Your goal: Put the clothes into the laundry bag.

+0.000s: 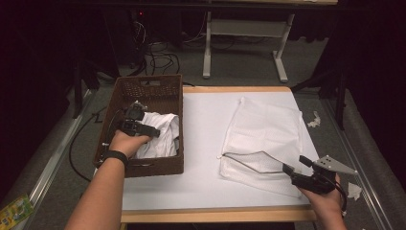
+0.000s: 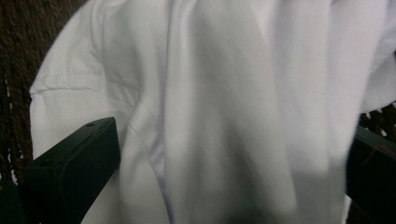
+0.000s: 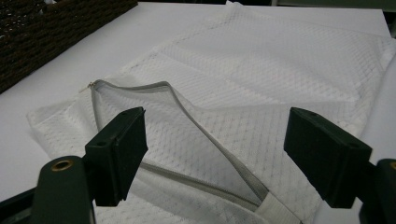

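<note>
In the wicker basket (image 1: pixel 165 88) at the worktop's (image 1: pixel 201 143) left edge, my left hand-held gripper (image 1: pixel 149 130) stands open, jaws wide on either side of a bunched white garment (image 2: pixel 224 102), not yet closed on it; the cloth looks soft and light, best pinched at a thick fold. To the right, a mesh bag (image 1: pixel 265 124) lies flat, its zipped mouth (image 3: pixel 187 116) gaping and seemingly empty, my right hand-held gripper (image 3: pixel 215 154) open before its limp rim.

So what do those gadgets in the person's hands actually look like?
Each gripper is black with two blocky flat jaws. The right gripper carries a grey three-cornered plate on top. A black cable trails from the left gripper. The left wrist wears a black band; no sleeves.
</note>
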`<state>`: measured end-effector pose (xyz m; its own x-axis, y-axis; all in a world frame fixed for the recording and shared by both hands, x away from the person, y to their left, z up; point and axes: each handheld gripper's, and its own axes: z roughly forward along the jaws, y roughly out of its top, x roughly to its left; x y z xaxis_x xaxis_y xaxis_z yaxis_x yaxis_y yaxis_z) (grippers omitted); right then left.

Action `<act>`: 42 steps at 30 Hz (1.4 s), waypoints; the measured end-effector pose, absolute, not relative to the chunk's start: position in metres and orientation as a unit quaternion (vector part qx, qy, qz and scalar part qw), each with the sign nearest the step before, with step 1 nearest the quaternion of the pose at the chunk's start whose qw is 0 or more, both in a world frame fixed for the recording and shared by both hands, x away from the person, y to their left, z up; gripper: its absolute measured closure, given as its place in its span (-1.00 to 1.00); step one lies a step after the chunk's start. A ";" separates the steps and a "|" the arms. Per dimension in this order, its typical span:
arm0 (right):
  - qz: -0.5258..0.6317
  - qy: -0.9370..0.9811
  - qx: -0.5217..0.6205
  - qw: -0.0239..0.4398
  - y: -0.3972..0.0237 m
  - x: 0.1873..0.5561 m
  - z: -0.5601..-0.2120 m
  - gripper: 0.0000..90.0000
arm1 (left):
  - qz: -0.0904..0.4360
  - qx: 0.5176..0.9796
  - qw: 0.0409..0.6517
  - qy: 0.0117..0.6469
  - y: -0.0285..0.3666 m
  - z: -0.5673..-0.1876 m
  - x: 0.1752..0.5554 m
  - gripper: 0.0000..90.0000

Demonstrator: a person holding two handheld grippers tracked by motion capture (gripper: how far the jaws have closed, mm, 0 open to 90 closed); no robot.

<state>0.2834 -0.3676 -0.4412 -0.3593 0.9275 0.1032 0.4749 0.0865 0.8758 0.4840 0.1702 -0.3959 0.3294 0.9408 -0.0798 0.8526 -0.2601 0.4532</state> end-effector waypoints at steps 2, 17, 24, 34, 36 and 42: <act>0.446 0.692 0.509 0.252 -0.368 0.283 -0.441 -0.51 | 0.091 0.788 0.197 0.576 0.170 -0.400 0.487 -0.99; 0.443 0.694 0.508 0.252 -0.366 0.285 -0.443 -0.50 | 0.070 0.788 0.146 0.594 0.162 -0.421 0.512 -1.00; 0.443 0.692 0.510 0.255 -0.367 0.284 -0.442 -0.50 | 0.075 0.803 0.109 0.582 0.153 -0.434 0.515 -1.00; 0.446 0.690 0.510 0.256 -0.367 0.282 -0.441 -0.48 | 0.113 0.810 0.081 0.569 0.146 -0.436 0.510 -0.57; 0.447 0.689 0.509 0.256 -0.367 0.282 -0.440 -0.46 | 0.116 0.812 0.082 0.566 0.147 -0.434 0.508 -0.36; 0.452 0.694 0.502 0.248 -0.365 0.281 -0.440 -0.37 | 0.127 0.823 0.081 0.548 0.144 -0.431 0.505 0.21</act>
<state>0.2811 -0.3655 -0.4397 -0.3734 0.9213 0.1085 0.4721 0.0880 0.8772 0.5046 0.1442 -0.4306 0.3676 0.9221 0.1206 0.8811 -0.3868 0.2722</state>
